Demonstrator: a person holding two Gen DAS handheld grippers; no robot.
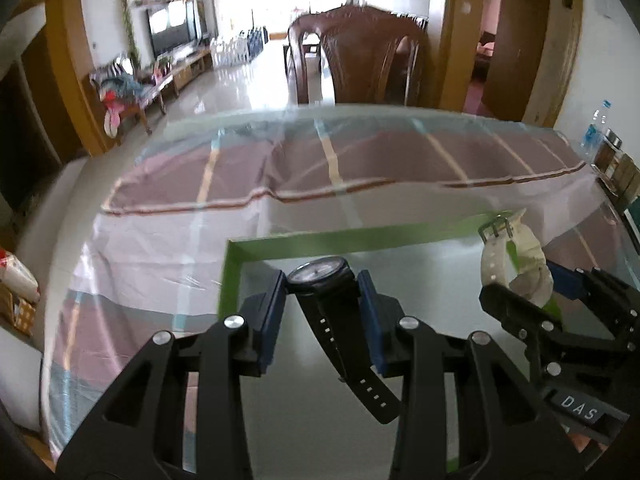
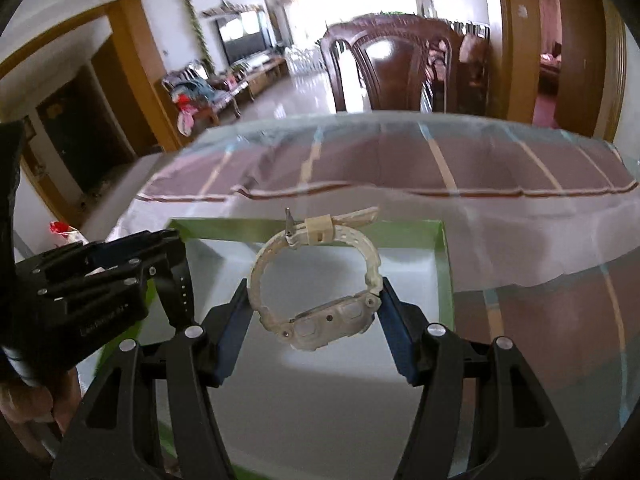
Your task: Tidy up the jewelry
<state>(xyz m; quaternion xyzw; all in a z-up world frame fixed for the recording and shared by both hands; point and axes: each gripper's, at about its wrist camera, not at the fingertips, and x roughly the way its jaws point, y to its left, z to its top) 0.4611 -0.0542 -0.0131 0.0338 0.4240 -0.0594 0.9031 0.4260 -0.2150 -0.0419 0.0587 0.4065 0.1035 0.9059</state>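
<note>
**Two watches held over the green tray**

The left gripper (image 1: 322,284) clamps a black watch (image 1: 320,276); the right gripper (image 2: 314,316) clamps a white watch (image 2: 316,280). Both hang above the green tray (image 2: 444,280) on the striped tablecloth (image 1: 360,160), a wooden chair (image 1: 360,60) beyond.

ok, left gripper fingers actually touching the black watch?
Touching. The left wrist view shows both blue fingers of the left gripper pressed against either side of the black watch case, no gap, its strap hanging below.
</note>
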